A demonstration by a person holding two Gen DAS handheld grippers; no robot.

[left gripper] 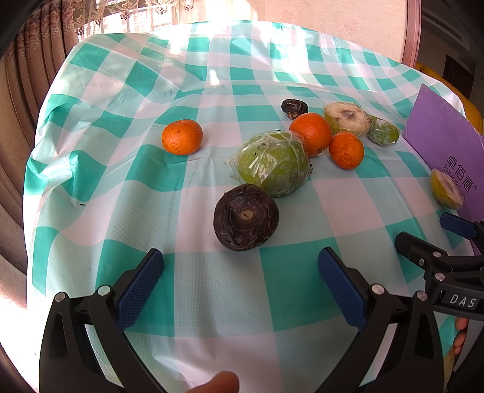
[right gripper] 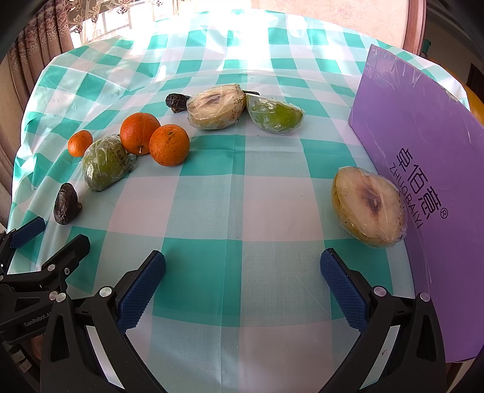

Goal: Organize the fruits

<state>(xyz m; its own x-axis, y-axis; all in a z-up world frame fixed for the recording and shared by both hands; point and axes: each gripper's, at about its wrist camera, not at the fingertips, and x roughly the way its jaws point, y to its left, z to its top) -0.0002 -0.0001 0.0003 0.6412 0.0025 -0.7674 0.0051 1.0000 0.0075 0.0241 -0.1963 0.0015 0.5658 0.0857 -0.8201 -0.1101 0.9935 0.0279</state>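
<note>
while both pairs of tongs hang low over the near edge of the worktop (right gripper: 242,193), each stands wide apart with nothing between its blue pads: the left tongs (left gripper: 240,272) face a dark wrinkled fruit (left gripper: 245,217) lying just ahead of them, and the right tongs (right gripper: 242,272) face bare checked cloth, with a wrapped cut half fruit (right gripper: 368,207) ahead to their right, its pale face up, touching or nearly touching a purple box (right gripper: 423,169) that stands on edge along the right side. seen from the left wrist, just beyond the dark fruit sits a green fruit in clear film (left gripper: 272,163), and behind that two oranges (left gripper: 328,140) lie side by side against each other. a third orange (left gripper: 182,136) rests alone, well apart to the left. farther back lie a small dark shrivelled fruit (left gripper: 294,108), a second wrapped cut half (left gripper: 346,118) and, touching it on the right, a wrapped green wedge (left gripper: 383,131). the teal and white checked cloth (left gripper: 121,181) covers the whole round worktop, rumpled on the left, and curtains (left gripper: 27,90) hang beyond it by a bright window (right gripper: 121,21)
</note>
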